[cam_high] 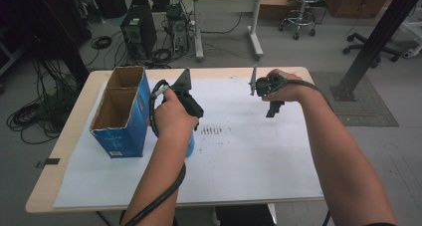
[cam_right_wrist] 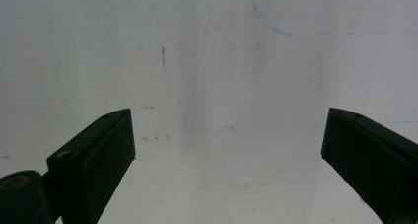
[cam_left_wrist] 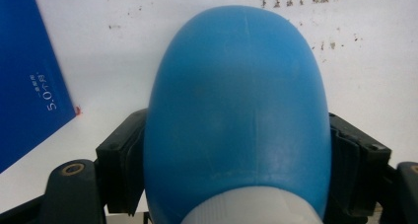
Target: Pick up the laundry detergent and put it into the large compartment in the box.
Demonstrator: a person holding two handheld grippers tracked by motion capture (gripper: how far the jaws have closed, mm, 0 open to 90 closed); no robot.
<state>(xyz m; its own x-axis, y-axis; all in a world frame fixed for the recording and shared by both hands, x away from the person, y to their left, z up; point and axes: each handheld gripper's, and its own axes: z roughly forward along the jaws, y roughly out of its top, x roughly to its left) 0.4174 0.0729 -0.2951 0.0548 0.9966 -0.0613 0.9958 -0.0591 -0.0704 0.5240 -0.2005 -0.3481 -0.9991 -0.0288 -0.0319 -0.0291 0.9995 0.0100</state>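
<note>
The left gripper (cam_left_wrist: 236, 150) clamps a blue bottle (cam_left_wrist: 236, 105) near its white cap; squeeze evenly and lift straight. The right gripper (cam_right_wrist: 226, 150) hangs wide open, empty.

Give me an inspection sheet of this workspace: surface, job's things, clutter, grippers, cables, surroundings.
Surface: wooden table covered by a white sheet with dark specks near its middle.
Job's things: blue bottle with a white cap, lying between the left gripper's jaws; open blue cardboard box beside it, two compartments, nothing seen inside.
Clutter: nothing seen.
Grippers: left gripper shut on the bottle, pads pressing both sides; right gripper open and holding nothing, over bare sheet.
Cables: a black cable trails along the left forearm.
Surroundings: computer tower, floor cables, desk, stool, office chair beyond the table.
</note>
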